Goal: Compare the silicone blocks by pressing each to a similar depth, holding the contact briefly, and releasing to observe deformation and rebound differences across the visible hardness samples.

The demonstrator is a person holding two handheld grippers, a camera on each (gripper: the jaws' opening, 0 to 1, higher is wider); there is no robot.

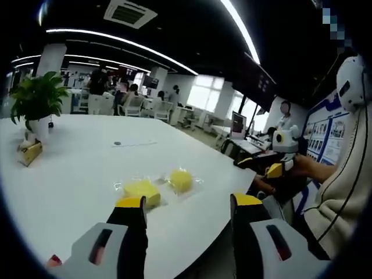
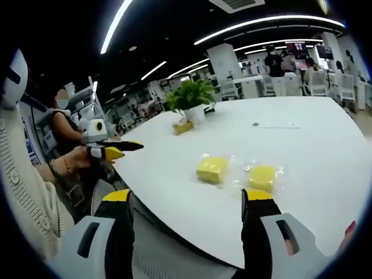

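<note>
Left gripper view: your left claw (image 1: 189, 209) rises from the lower edge with its jaws apart and nothing between them, held above the near edge of the white worktop (image 1: 75, 174). Just beyond the jaw tips lie two yellow silicone blocks, each in a clear wrapper: the larger block (image 1: 142, 190) nearest the left jaw, the smaller block (image 1: 181, 180) just beside it, the two near each other but apart. Neither is touched. At the right of this view your right claw (image 1: 273, 170) hangs off the worktop edge, well apart from the blocks. A potted plant (image 1: 36, 102) stands at the far left.

Right gripper view: your right claw (image 2: 189, 203) also stands with jaws apart and empty, short of the worktop (image 2: 325, 163). The two blocks lie ahead, one (image 2: 212, 168) left of the other (image 2: 262, 176). Your left claw (image 2: 119, 151) enters from the left, its yellow tips seemingly close together at this angle.

Step in hand, by judgement: the approach; no press has begun. The next move calls for lowering one claw onto the first block and pressing squarely on its top face.

Orientation: both blocks lie flat. The larger one's long axis appears to run roughly along the near edge; the smaller looks nearly square, so its axis cannot be told
</note>
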